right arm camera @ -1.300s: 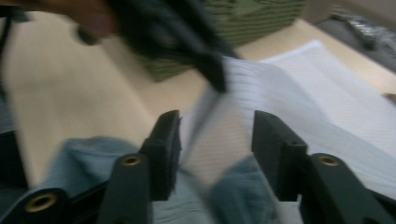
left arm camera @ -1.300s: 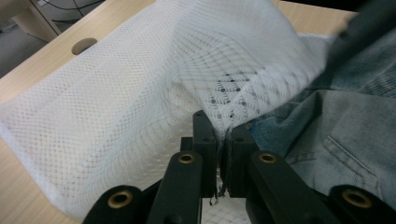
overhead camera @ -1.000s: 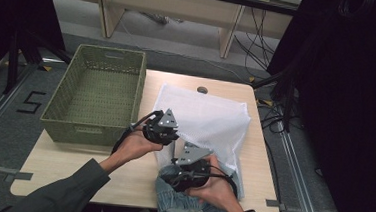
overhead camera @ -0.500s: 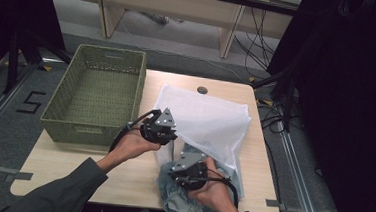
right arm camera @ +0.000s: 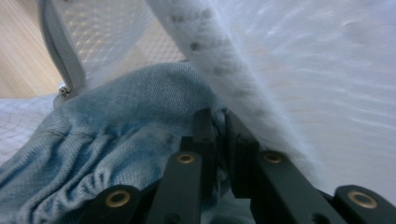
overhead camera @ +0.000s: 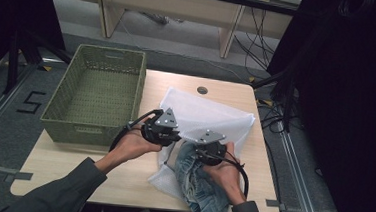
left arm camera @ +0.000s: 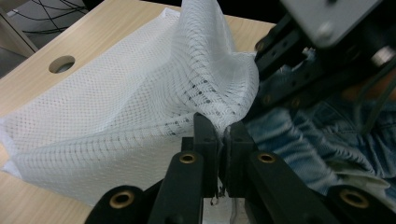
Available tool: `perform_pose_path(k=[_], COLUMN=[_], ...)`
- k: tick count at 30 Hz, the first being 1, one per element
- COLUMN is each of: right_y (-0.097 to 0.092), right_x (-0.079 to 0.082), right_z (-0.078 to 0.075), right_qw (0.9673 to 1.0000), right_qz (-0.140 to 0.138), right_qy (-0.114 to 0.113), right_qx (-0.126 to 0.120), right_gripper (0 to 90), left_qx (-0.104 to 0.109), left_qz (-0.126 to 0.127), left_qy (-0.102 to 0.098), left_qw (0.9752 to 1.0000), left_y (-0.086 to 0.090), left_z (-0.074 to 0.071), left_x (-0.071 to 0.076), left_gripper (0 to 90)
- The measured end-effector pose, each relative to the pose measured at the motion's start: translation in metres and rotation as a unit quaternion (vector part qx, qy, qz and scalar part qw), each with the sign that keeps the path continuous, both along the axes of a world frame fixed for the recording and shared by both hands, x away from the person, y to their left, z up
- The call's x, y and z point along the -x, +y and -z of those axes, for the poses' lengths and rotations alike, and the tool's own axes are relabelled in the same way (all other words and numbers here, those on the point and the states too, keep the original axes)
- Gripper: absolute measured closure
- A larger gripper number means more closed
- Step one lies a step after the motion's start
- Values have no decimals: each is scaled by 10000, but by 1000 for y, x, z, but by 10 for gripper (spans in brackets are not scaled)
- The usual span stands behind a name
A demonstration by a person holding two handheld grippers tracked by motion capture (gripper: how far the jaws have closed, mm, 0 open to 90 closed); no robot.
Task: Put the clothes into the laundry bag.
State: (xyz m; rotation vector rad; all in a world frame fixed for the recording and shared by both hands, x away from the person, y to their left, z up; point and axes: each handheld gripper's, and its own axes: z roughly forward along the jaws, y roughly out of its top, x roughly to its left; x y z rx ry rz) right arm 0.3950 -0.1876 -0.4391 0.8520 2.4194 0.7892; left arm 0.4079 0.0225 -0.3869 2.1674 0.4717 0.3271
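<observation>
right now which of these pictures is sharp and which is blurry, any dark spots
Left gripper view: sharp on the white mesh bag. Right gripper view: the mesh near the lens is smeared and bright, while the denim garment stays fairly crisp. High view: soft overall, with the table evenly lit and both side edges very dark.

Wooden table (overhead camera: 71,165), mesh bag (overhead camera: 210,115), basket (overhead camera: 96,97)

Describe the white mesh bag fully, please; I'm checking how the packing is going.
The white mesh bag is a soft, see-through net sack with a thicker hemmed rim, lying crumpled on the wooden table right of the green basket. The left tool is shut on its rim, lifting the edge into a peak that holds the mouth open. The right tool, shut on the blue denim garment, pushes that cloth into the opening.
</observation>
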Motion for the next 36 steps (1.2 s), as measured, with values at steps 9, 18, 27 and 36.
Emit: perform_pose_path(k=[9,18,27,36], right_y=[7,10,28,53], right_x=[12,57,83,84], right_z=[-17,-38,-2,42], right_qw=[9967,9934,9953,9926], right_qz=[61,-350,-300,-670], right_qy=[141,13,578,944], right_qx=[-800,-1095,-713,352], right_gripper=[545,447,340,473], left_qx=[183,181,187,164], left_qz=[-46,-38,-91,-40], left_qy=[217,262,293,290], left_qw=[9996,9995,9994,9994], left_y=[2,2,2,2], left_z=[5,4,5,5], left_x=[-3,-3,-3,-3], left_gripper=[850,849,849,848])
